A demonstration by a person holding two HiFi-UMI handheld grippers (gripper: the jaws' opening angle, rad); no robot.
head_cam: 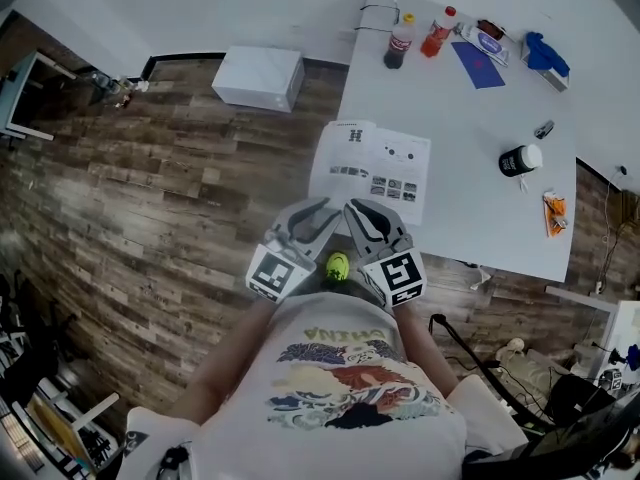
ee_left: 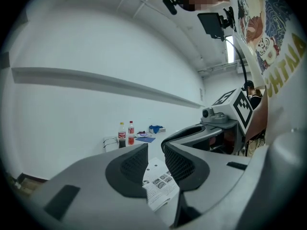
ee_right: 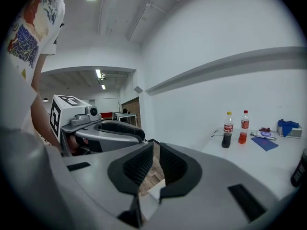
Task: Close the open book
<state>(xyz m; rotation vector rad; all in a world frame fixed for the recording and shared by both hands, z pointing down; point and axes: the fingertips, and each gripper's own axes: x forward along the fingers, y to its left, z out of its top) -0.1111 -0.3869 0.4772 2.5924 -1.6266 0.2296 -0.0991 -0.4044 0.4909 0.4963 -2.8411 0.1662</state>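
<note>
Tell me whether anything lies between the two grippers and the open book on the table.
Nothing visible does. The open book lies flat at the near edge of the table, just ahead of the left gripper and right gripper. The bottles and the cup stand farther off, out of the path.

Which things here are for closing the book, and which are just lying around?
For the job:
- open book
- left gripper
- right gripper

Just lying about:
- cola bottle
- red drink bottle
- blue cloth
- black cup
- orange packet
- white box on the floor
</note>
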